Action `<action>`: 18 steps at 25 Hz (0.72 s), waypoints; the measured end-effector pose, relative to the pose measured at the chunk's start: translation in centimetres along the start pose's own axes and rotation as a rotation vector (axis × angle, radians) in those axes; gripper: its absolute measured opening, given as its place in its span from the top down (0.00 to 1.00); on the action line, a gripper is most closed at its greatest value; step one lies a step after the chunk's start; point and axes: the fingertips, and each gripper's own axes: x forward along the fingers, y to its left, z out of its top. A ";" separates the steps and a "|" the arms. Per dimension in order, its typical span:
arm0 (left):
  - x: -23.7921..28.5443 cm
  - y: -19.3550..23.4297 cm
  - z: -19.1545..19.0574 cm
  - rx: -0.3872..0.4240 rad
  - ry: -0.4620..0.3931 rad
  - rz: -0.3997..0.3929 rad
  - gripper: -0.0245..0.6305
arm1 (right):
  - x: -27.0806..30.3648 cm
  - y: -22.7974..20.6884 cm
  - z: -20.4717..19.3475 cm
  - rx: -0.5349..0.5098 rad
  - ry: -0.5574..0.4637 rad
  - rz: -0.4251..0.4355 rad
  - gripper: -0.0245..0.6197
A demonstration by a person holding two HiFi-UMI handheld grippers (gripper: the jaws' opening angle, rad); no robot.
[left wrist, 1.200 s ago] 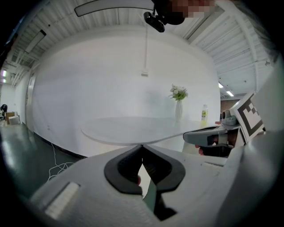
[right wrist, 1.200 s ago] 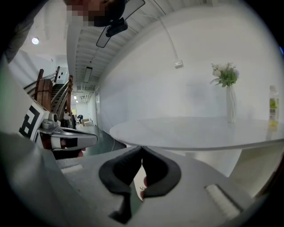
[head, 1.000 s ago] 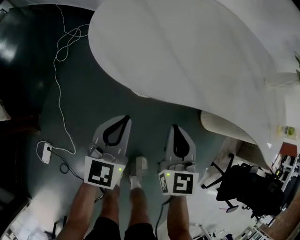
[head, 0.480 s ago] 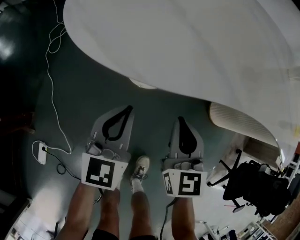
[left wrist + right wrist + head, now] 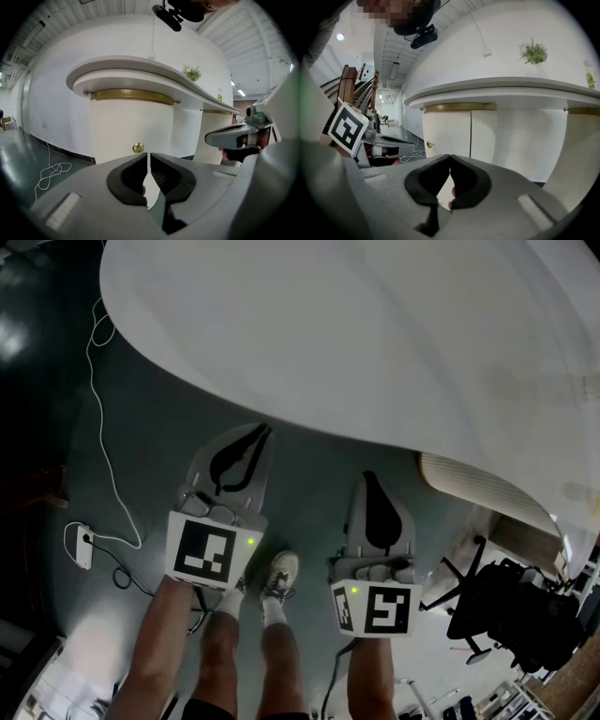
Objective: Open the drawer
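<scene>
Both grippers have sunk since a second ago, and the white curved counter (image 5: 375,334) now spreads wider across the top of the head view, its edge close over their tips. The left gripper (image 5: 257,432) and the right gripper (image 5: 368,477) are held side by side above the grey-green floor (image 5: 159,427), apart from each other, both aimed toward the counter's base. Each gripper view shows its own jaws drawn together with nothing between them.

The drawer (image 5: 131,126) shows as a cream front under the counter's overhang, beneath a gold band (image 5: 133,96). Its small brass knob (image 5: 137,148) sits just above the left gripper's closed tips in the left gripper view, still some way off and untouched. In the right gripper view the same knob lies left of that gripper's tips.

A white cable (image 5: 98,427) trails over the floor to a plug block (image 5: 82,546). The person's shoe (image 5: 281,573) stands between the two grippers. A black office chair (image 5: 497,610) stands at the right.
</scene>
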 end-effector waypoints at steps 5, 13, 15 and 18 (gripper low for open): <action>2.6 0.7 0.1 0.014 -0.013 0.009 0.74 | 0.2 -0.9 -0.7 0.024 0.012 -0.007 0.95; 5.6 2.3 1.0 0.006 -0.051 0.039 0.67 | 0.5 -2.5 -1.2 0.053 0.012 -0.031 0.95; 5.9 2.4 0.9 0.013 -0.045 0.045 0.67 | 0.5 -2.6 -1.2 0.057 0.012 -0.037 0.95; 6.0 2.6 0.6 0.025 -0.039 0.054 0.68 | 0.6 -2.7 -1.1 0.062 0.010 -0.045 0.95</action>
